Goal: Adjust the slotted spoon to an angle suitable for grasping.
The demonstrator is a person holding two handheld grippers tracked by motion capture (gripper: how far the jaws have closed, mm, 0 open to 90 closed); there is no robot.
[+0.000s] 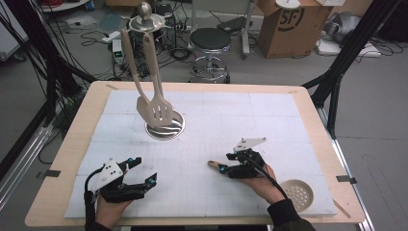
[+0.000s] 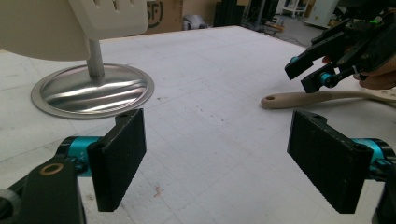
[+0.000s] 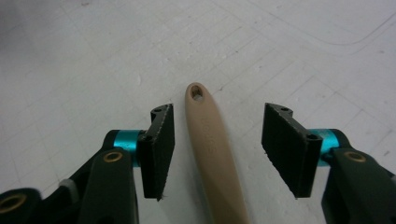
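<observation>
Right gripper (image 3: 217,149) low over worktop (image 1: 202,130), near right; pads apart, straddling beige skimmer handle (image 3: 210,140) lying flat, not pressing it. Left gripper (image 2: 219,161) released, near left, holding nothing.

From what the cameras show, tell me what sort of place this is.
Probably a lab or workshop set up for recording, not a kitchen. Loose cables and a power strip lie on the grey floor, a cardboard box and a stool stand behind the table, and black frame poles flank it.
</observation>
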